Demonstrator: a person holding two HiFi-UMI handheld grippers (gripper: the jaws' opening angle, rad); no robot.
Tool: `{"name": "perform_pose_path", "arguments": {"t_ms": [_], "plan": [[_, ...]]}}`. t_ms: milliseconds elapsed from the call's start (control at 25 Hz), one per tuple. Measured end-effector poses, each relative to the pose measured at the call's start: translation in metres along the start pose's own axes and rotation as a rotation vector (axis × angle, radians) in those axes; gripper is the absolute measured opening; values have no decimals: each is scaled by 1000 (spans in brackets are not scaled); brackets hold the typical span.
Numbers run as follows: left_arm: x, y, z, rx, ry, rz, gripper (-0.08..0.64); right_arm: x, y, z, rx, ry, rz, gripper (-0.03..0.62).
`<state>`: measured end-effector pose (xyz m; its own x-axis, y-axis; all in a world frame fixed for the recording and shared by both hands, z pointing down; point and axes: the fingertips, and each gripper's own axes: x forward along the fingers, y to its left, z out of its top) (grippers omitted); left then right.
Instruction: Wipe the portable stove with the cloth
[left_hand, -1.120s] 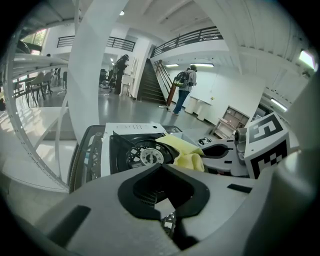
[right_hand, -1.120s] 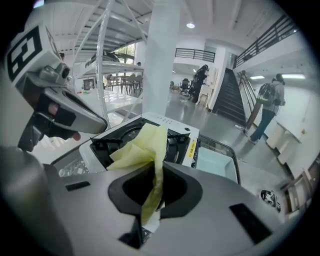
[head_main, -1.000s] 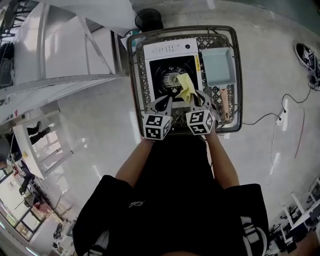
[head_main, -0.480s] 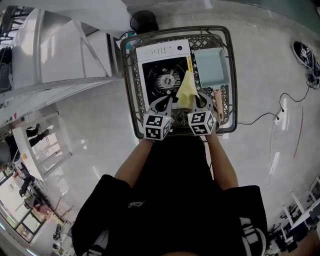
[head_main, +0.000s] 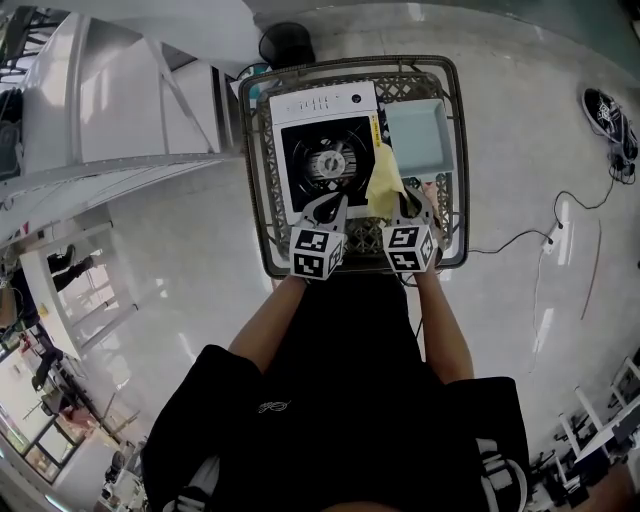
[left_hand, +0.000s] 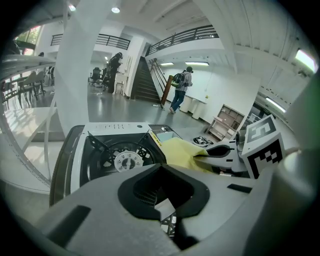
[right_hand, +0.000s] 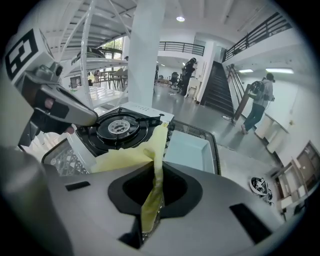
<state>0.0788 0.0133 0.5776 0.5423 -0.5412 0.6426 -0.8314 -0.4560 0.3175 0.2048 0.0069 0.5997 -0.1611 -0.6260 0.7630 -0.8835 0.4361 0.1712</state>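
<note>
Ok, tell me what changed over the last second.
The right gripper, shut on the yellow cloth, dragged it off the burner rightward to the stove's right edge. The left gripper stayed shut and empty by the stove's near edge; the blue tray stayed put.

Yellow cloth (head_main: 384, 185), white-and-black stove (head_main: 320, 103), pale blue tray (head_main: 420, 135), grey lattice basket (head_main: 262, 190)

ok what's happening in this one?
A person is wiping a portable stove with a yellow cloth. The right tool is shut on the cloth, which lies over the stove's right edge. The left tool is shut and empty, near the stove's front edge. The stove sits in a wire basket.
</note>
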Motion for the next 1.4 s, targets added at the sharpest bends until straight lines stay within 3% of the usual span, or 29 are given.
{"name": "perform_pose_path", "arguments": {"t_ms": [240, 560, 840, 1000, 1120, 1280, 1400], "plan": [[-10, 13, 4, -14, -21, 17, 15, -11, 5, 32, -14, -61, -8, 21], [-50, 64, 4, -73, -68, 97, 17, -22, 49, 123, -34, -223, 59, 20], [-96, 117, -7, -164, -109, 198, 15, -13, 130, 192, -113, -297, 206, 21], [-121, 148, -13, -274, -157, 273, 15, -3, 170, 218, -139, -329, 295, 21], [-137, 169, -20, -298, -171, 315, 15, 19, 195, 220, -172, -289, 337, 21], [-151, 187, -29, -340, -181, 353, 17, 56, 219, 194, -211, -143, 420, 21], [-153, 193, -30, -370, -196, 369, 15, 74, 218, 172, -252, -57, 412, 21]]}}
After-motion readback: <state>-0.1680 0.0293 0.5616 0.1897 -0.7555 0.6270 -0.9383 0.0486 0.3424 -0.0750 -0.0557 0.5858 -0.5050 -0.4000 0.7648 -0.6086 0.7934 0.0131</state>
